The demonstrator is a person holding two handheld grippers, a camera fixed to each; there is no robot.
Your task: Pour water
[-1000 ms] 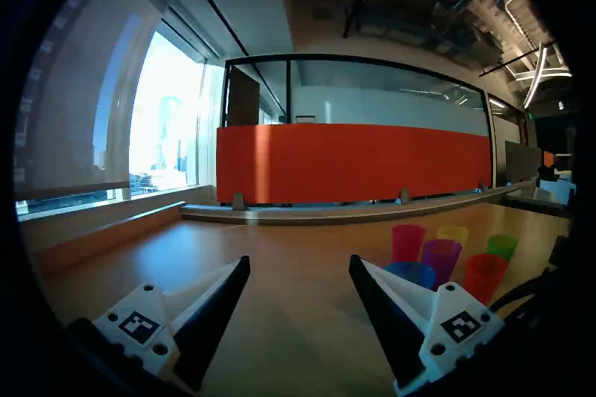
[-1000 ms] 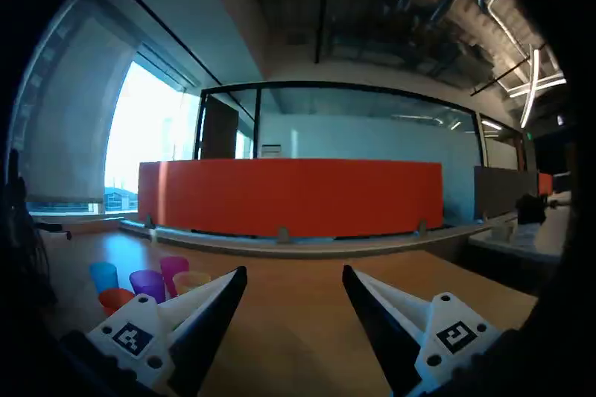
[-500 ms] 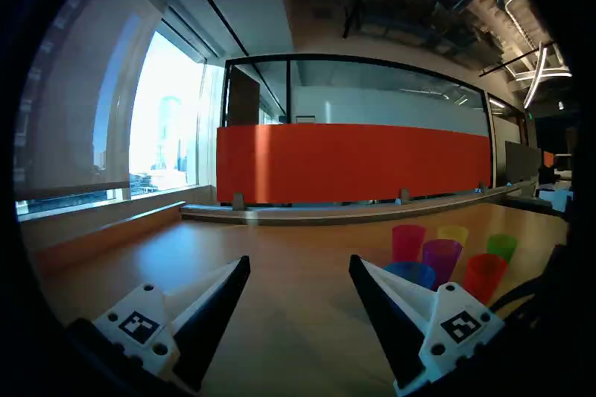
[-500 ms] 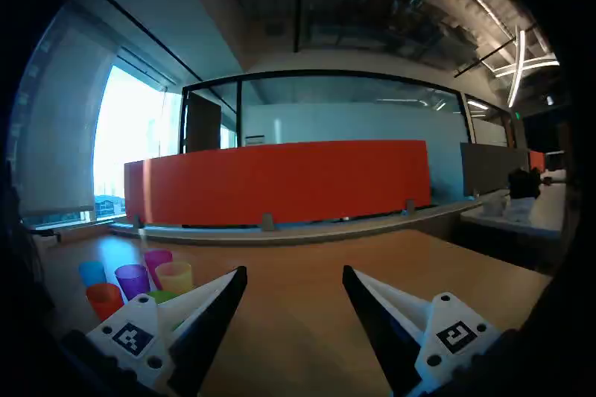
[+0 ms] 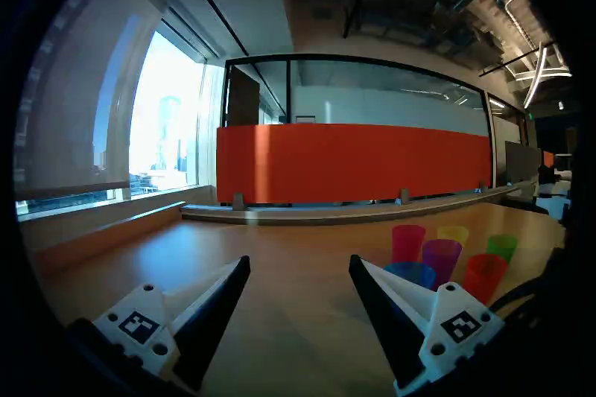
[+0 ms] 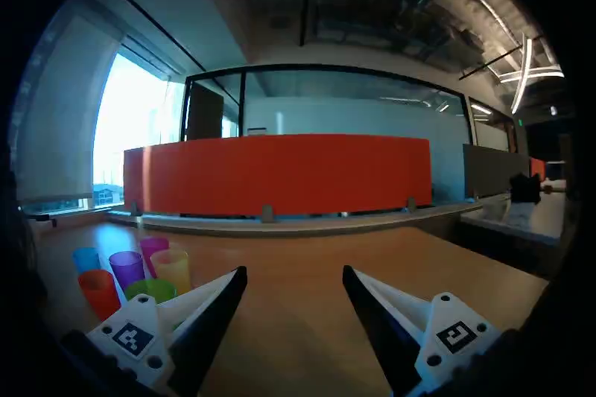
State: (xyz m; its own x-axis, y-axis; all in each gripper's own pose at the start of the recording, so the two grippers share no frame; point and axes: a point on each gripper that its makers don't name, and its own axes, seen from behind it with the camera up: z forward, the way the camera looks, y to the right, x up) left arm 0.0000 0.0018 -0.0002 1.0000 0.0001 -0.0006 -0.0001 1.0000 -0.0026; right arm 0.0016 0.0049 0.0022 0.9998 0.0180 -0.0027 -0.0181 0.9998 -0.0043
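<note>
Several coloured plastic cups stand in a cluster on the wooden table. In the left gripper view they sit to the right: a pink cup point(image 5: 407, 241), a purple cup point(image 5: 441, 258), a yellow cup point(image 5: 452, 234), a green cup point(image 5: 502, 246), an orange cup point(image 5: 484, 276) and a blue cup point(image 5: 410, 275) partly behind the right finger. My left gripper point(image 5: 299, 270) is open and holds nothing. In the right gripper view the cups stand at the left: blue cup point(image 6: 86, 258), purple cup point(image 6: 127, 268), pink cup point(image 6: 152, 248), yellow cup point(image 6: 172, 268), orange cup point(image 6: 97, 292), green cup point(image 6: 150, 290). My right gripper point(image 6: 293, 279) is open, holding nothing.
The wooden table point(image 5: 298, 263) stretches ahead to a long orange partition point(image 5: 350, 162) with glass walls above. Bright windows point(image 5: 160, 136) line the left side. Another desk with dark objects point(image 6: 525, 207) stands far right.
The right gripper has shifted, so the cups now appear larger and higher at its left, with the green cup showing. The left gripper has stayed still.
</note>
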